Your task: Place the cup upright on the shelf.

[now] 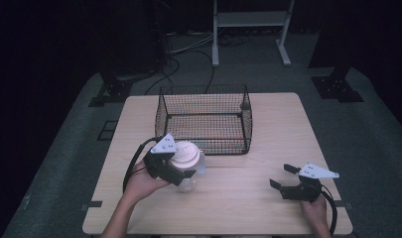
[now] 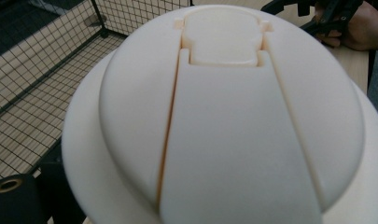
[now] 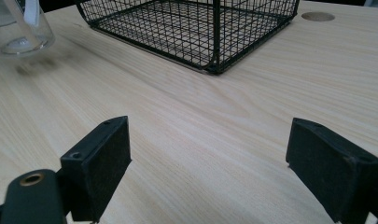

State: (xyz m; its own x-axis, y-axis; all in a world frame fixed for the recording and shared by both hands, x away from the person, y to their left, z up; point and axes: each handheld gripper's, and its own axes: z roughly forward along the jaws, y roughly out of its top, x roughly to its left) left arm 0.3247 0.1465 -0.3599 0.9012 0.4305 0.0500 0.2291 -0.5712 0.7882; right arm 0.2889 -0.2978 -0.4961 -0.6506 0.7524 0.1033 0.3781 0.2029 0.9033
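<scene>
A clear jug with a cream-white flip lid is at the table's front left, just before the wire basket. My left gripper is shut on the jug from its left side. The lid sits very close in the left gripper view and hides the jaws. The jug's glass base appears at the top left of the right gripper view, with a faint shadow beneath. My right gripper stands open low over bare wood at the front right, its two black pads wide apart and empty.
An empty black wire basket stands at the middle back of the wooden table; its corner is ahead of the right gripper. A round hole marks the tabletop. Beyond the table are a metal stand and floor cables.
</scene>
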